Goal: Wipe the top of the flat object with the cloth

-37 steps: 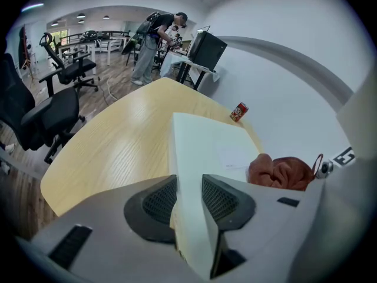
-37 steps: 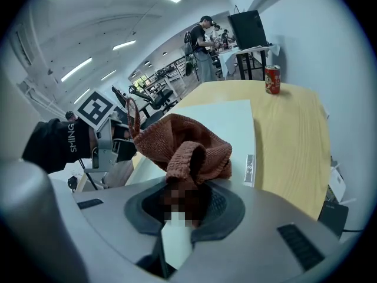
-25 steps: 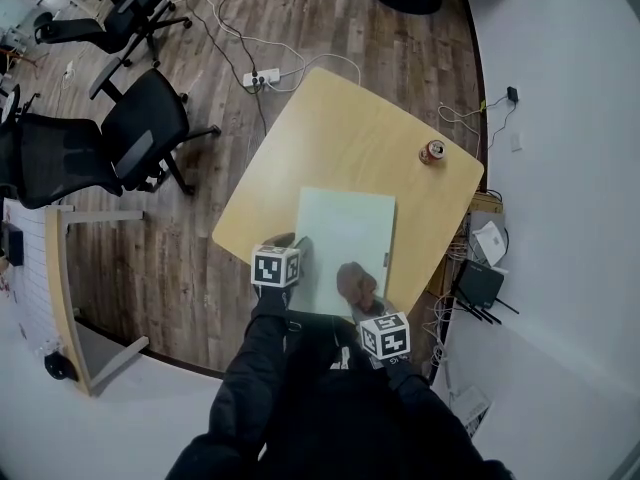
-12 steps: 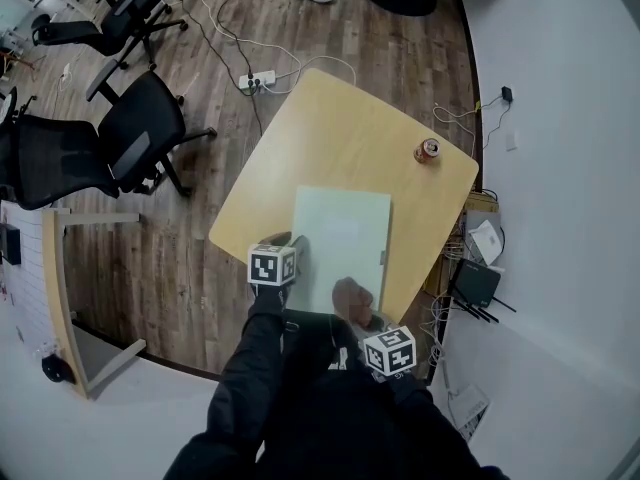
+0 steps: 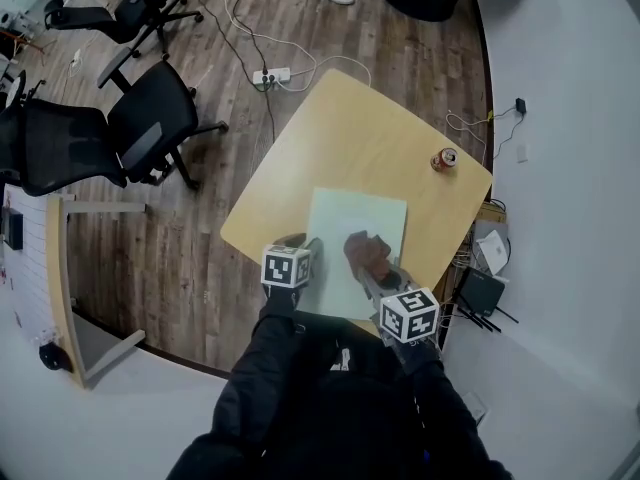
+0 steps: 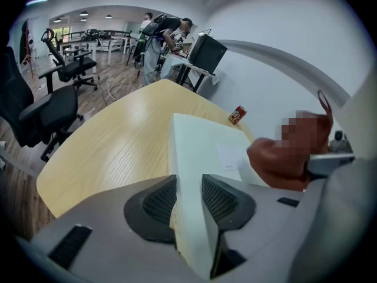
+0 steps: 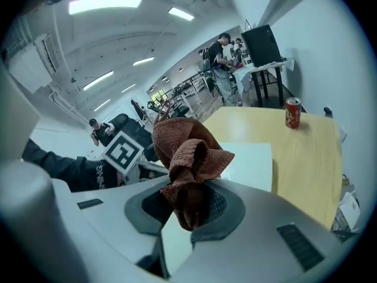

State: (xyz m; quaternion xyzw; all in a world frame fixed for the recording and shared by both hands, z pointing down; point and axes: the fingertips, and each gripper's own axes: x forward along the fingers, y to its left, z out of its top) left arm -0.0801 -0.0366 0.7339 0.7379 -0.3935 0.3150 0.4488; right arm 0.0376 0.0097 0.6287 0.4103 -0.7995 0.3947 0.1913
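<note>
Clamped on the cloth (image 5: 367, 252), the right gripper (image 5: 378, 276) has carried it from the lower edge of the flat board (image 5: 362, 218) to its middle, near frame centre, likely mid-wipe; the left gripper (image 5: 306, 253) pinches the board's left edge.

flat board (image 6: 203, 149) between the jaws

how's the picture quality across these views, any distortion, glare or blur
Head view: sharp and evenly lit, though the fisheye curves the wall beside the table. Left gripper view: dark rounded corners, and the flat object goes soft close to the jaws. Right gripper view: ceiling lights blown out white, cloth soft near the lens, can crisp.
</note>
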